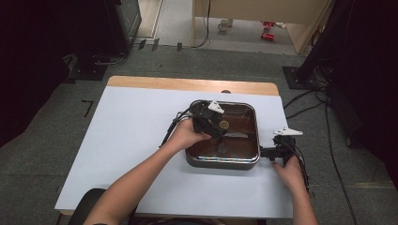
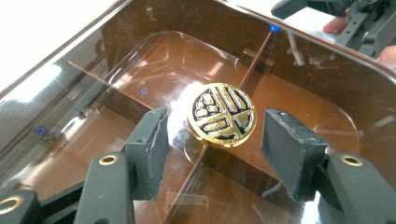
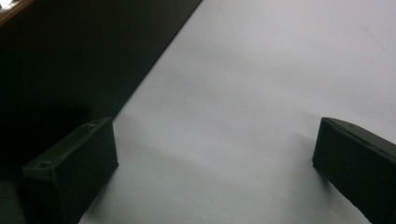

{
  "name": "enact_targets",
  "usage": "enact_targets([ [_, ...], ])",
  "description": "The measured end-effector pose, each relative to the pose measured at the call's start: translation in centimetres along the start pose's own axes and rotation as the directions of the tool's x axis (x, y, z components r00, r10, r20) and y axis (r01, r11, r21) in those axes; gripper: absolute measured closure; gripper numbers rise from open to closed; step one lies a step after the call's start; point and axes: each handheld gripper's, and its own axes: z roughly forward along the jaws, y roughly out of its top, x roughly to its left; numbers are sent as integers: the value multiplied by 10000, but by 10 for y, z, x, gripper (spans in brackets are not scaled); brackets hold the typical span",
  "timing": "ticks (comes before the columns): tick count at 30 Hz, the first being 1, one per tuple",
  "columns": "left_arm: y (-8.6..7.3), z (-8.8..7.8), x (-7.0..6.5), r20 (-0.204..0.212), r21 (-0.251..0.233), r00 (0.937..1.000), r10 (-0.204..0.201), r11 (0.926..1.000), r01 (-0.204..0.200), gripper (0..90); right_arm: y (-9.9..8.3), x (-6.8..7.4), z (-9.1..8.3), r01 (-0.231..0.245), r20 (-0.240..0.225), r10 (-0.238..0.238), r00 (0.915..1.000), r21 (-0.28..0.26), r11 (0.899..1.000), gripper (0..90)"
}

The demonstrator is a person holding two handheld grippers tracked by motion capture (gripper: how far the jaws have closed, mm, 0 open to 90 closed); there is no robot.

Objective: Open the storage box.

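Observation:
A square dark pot (image 1: 220, 162) sits on the white table, covered by a clear brown lid (image 2: 140, 60) with a round gold-and-black knob (image 2: 222, 115). My left gripper (image 2: 219, 149) reaches down over the lid (image 1: 241, 117). Its two pads (image 2: 152, 147) stand on either side of the knob (image 1: 224, 125) with a gap on each side, so it is open. My right gripper (image 3: 210, 158) hovers low over the table with its jaws wide apart and nothing between them. In the high view it (image 1: 271, 152) sits just beside the pot's right wall.
The white table top (image 1: 136, 140) has free room to the left of and in front of the pot. A wooden strip (image 1: 187, 84) runs along the far edge. Cables (image 1: 305, 105) lie on the floor to the right. The pot's dark side (image 3: 70, 60) fills the right gripper view's upper left.

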Motion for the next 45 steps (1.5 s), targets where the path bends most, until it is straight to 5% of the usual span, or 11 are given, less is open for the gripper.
enact_targets([
  [8,-1,4,-1,35,-327,9996,269,9991,-268,578,0,0,0,5,3,-5,10000,0,10000,0],
  [20,4,-5,-1,110,-273,9999,95,9996,-92,591,0,0,0,3,1,-3,10000,-1,10000,0],
  [33,16,-48,-5,102,-979,9999,92,9952,-81,591,0,0,0,9,0,-9,10000,-3,10000,0],
  [45,1,-87,-1,-108,-942,9995,-295,9951,284,592,0,0,0,16,0,-16,10000,-28,10000,0],
])
